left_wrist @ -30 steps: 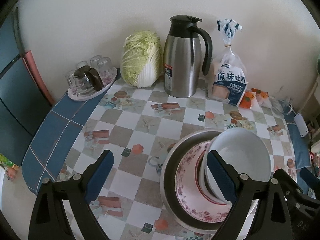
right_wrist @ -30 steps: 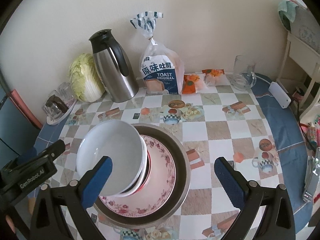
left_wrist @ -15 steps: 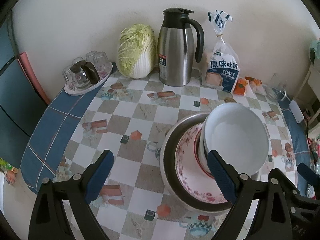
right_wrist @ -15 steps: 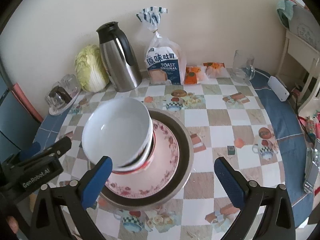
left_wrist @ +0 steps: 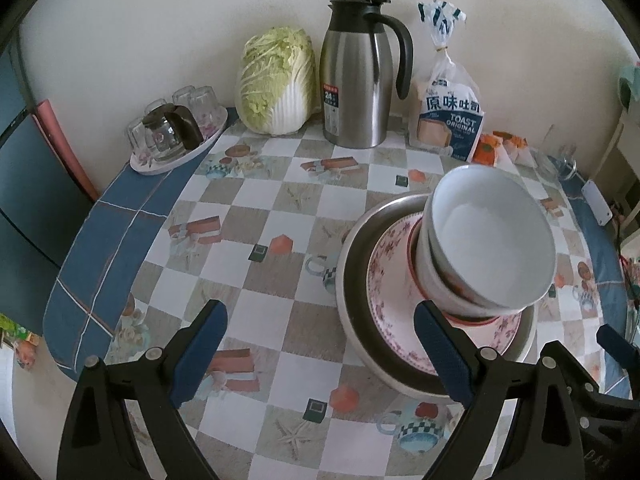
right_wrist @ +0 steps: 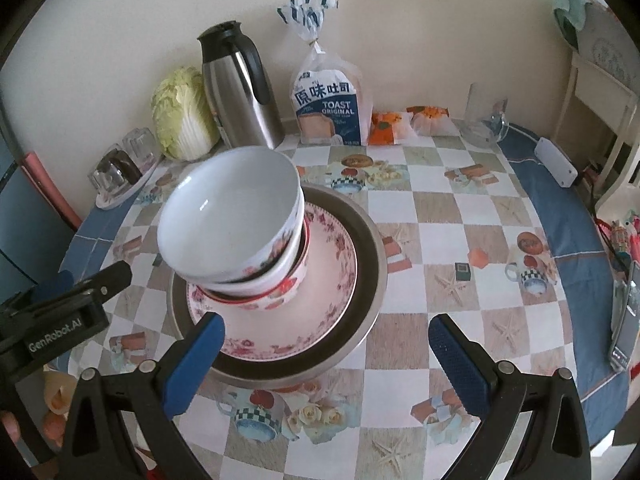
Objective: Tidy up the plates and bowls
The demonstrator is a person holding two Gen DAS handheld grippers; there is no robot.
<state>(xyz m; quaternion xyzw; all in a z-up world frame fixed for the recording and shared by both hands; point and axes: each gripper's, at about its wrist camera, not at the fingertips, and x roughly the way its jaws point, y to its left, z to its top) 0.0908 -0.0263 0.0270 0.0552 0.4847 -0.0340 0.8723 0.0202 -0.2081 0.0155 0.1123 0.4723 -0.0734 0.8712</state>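
A stack of white bowls [left_wrist: 492, 240] [right_wrist: 236, 228] with red floral outsides sits on a pink floral plate [left_wrist: 392, 296] [right_wrist: 320, 300], which lies in a wide metal basin [left_wrist: 352, 300] [right_wrist: 372, 264] on the checked table. The top bowl leans a little. My left gripper [left_wrist: 320, 344] is open and empty, near the table's front, left of the stack; its body shows in the right wrist view [right_wrist: 64, 312]. My right gripper [right_wrist: 328, 352] is open and empty, just in front of the basin.
Along the back wall stand a tray of glasses [left_wrist: 176, 136], a cabbage [left_wrist: 276, 80], a steel thermos jug [left_wrist: 356, 72], a toast bag [left_wrist: 448, 112] and orange snack packs [right_wrist: 388, 128]. A glass jug [right_wrist: 488, 120] and a white remote [right_wrist: 556, 160] lie at the right.
Both grippers have pulled back and up from the stack, so more of the table shows. The bowls, plate and basin have stayed in place.
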